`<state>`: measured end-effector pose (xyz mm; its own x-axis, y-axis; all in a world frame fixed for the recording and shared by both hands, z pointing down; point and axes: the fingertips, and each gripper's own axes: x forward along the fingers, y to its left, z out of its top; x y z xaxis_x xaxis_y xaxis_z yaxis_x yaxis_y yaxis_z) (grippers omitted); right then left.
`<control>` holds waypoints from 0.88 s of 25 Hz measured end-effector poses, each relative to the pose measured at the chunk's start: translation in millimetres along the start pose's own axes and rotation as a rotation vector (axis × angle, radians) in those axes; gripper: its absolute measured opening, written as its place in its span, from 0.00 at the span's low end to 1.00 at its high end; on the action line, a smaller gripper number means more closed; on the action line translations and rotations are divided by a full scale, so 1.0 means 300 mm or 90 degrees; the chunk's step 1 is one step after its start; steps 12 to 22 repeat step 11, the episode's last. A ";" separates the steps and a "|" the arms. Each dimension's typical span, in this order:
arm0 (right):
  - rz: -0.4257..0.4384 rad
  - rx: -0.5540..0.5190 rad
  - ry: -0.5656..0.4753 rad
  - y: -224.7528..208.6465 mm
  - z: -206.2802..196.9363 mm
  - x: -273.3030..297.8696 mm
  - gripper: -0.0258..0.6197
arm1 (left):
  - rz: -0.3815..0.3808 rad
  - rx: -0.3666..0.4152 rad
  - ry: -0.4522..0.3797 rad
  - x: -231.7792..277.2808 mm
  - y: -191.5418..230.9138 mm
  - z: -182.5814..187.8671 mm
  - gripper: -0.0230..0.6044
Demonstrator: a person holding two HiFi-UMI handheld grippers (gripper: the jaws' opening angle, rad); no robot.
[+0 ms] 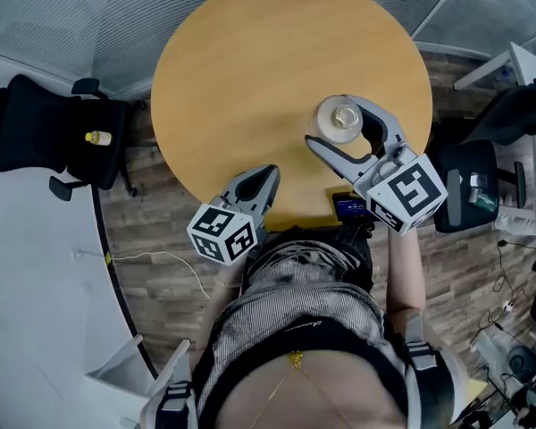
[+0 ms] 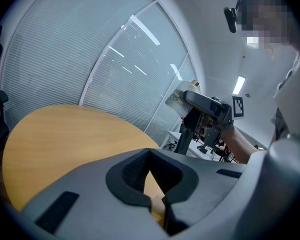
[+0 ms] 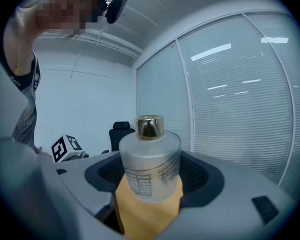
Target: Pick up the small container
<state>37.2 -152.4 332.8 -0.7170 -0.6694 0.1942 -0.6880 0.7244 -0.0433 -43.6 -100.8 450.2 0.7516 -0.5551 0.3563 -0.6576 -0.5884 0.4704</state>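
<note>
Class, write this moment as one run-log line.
right gripper: shut on frosted glass bottle with gold cap | left gripper: shut, empty

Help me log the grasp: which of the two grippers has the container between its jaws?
The right gripper: the frosted, gold-capped container sits between its jaws. The left gripper has its jaws together on nothing.

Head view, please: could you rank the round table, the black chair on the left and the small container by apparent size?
Largest: round table
Then: black chair
Smallest: small container
</note>
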 end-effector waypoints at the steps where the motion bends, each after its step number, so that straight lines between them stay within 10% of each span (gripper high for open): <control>1: 0.001 -0.001 0.000 0.001 0.000 0.000 0.56 | 0.001 0.000 0.001 0.000 0.001 -0.002 0.04; 22: 0.002 0.000 -0.003 0.008 -0.001 -0.006 0.56 | -0.001 -0.001 0.003 -0.001 -0.007 -0.010 0.04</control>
